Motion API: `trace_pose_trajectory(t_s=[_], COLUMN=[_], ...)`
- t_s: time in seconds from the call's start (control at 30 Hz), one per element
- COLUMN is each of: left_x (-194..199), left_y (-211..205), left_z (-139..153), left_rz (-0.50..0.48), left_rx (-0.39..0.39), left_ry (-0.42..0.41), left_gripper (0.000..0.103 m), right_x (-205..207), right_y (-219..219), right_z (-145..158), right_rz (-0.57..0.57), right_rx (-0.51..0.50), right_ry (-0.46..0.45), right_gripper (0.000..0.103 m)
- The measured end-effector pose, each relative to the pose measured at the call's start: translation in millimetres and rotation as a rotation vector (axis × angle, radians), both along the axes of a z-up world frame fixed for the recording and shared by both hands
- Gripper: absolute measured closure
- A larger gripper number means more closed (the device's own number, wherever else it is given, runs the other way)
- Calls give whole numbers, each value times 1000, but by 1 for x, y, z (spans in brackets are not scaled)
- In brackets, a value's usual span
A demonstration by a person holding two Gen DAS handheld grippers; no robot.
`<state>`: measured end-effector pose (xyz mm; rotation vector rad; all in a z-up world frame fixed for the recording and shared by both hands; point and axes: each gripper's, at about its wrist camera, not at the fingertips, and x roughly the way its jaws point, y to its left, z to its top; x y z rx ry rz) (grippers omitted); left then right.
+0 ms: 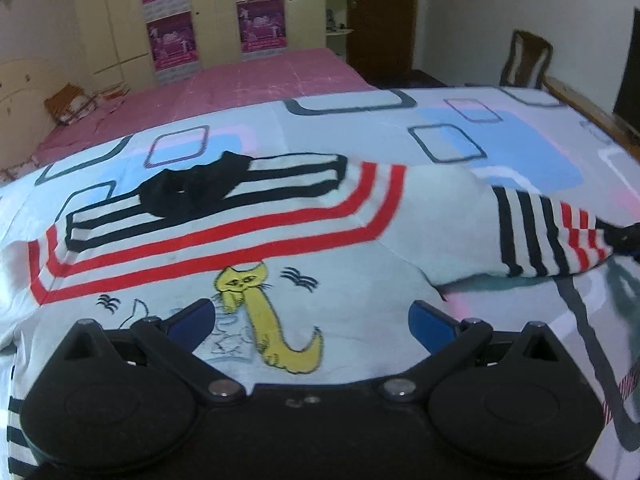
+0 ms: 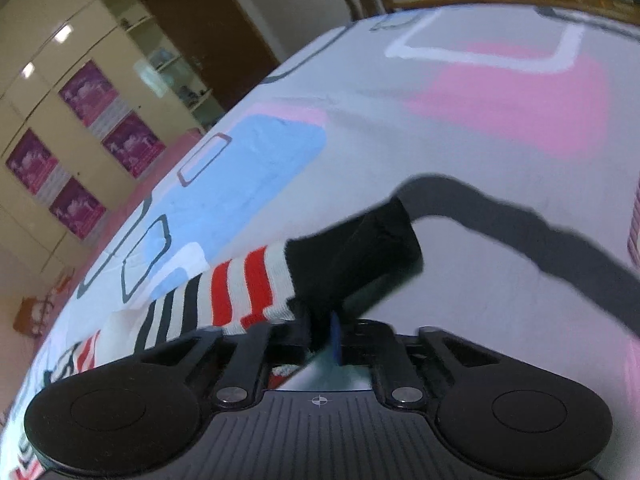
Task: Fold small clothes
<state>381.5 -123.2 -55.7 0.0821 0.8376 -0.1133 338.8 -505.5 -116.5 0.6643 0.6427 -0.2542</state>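
Observation:
A small white shirt (image 1: 360, 280) with red and black stripes and a yellow cat print (image 1: 260, 312) lies spread on the bed. My left gripper (image 1: 310, 322) is open just above the shirt's front, near the cat. My right gripper (image 2: 326, 334) is shut on the black cuff (image 2: 360, 256) of the striped sleeve (image 2: 240, 284). In the left wrist view that sleeve (image 1: 552, 232) stretches out to the right, lifted at its end.
The bed has a white sheet (image 1: 460, 148) with blue, pink and grey squares, and a pink sheet (image 1: 256, 80) behind. Cupboards with purple posters (image 1: 172, 40) stand at the back. A wooden chair (image 1: 524, 60) and the bed's wooden edge (image 1: 588, 108) are at right.

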Motion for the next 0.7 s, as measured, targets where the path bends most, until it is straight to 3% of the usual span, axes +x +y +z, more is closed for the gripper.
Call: trace_pose_trajectory(t_s=[0.07, 0.13, 0.33, 0.53, 0.7], left_x=[1, 3, -7, -14, -22], left_y=[12, 24, 88, 157, 211], left_z=[0, -3, -14, -17, -14], left_rz=[26, 34, 99, 143, 212], left_rx=[5, 18, -7, -71, -64], left_ry=[-6, 15, 34, 29, 30], left_gripper=[0, 0, 0, 6, 11], right_x=[-4, 15, 10, 19, 36], right_y=[10, 7, 44, 169, 297], right_z=[13, -6, 39, 82, 81], right_rz=[26, 35, 65, 328, 562], right_rx=[-121, -79, -162, -234, -231], right_ry=[-35, 113, -2, -103, -130], right_gripper=[97, 97, 96, 96, 97])
